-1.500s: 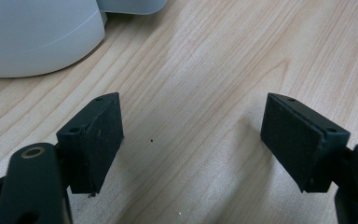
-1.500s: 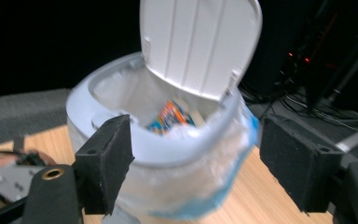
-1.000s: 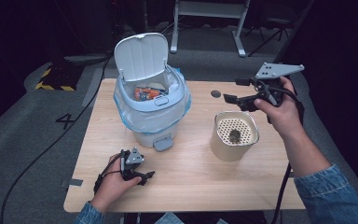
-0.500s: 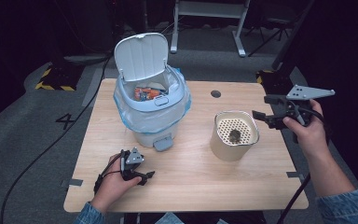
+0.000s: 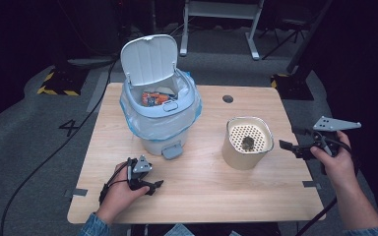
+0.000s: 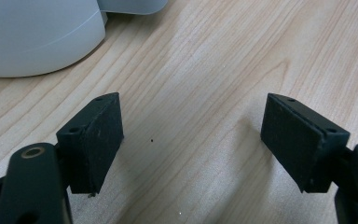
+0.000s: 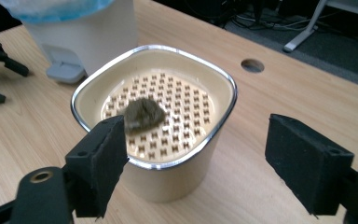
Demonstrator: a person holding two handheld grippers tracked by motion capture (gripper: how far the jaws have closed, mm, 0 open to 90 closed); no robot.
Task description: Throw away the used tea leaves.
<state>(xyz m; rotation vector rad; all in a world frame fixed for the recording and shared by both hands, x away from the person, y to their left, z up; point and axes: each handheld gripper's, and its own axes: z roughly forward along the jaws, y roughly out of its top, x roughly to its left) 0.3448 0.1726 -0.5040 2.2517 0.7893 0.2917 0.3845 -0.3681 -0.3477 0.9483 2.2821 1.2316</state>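
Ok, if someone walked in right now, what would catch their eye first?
Probably the white pedal bin at the table's back left, lid up, blue liner around its rim and orange rubbish inside. Next, the cream container with a perforated insert at the right, a dark clump lying on the holes. The right gripper sits beside it, jaws open and just widening, nothing between them.
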